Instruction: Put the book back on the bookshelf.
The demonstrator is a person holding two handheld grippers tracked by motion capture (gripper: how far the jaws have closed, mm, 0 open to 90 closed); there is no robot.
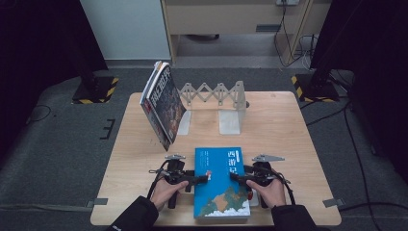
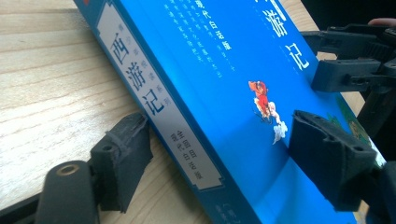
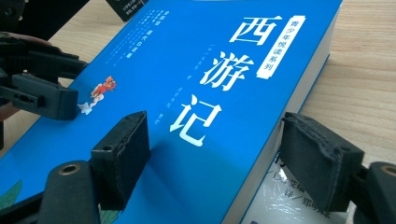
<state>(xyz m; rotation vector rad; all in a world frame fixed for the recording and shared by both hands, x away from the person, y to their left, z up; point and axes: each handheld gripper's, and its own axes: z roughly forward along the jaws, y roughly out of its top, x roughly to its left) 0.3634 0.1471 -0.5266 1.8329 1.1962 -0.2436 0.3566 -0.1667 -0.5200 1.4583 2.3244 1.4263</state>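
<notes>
Blue paperback book (image 1: 222, 182), flat at the table's (image 1: 288, 125) near edge, bookend rack (image 1: 226, 103) beyond.
Your left gripper (image 2: 219, 154) and right gripper (image 3: 210, 163) straddle its edges, jaws part-open, grip unconfirmed; lifting and shelving remain.

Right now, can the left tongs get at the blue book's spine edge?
Probably yes: the left tongs already straddle the blue book at its spine edge, one pad under it, one over the cover, with nothing between.

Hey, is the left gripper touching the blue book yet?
Touching. In the left gripper view, one pad of the left gripper rests on the blue book cover; the other pad sits beside the spine, a gap showing there.
</notes>
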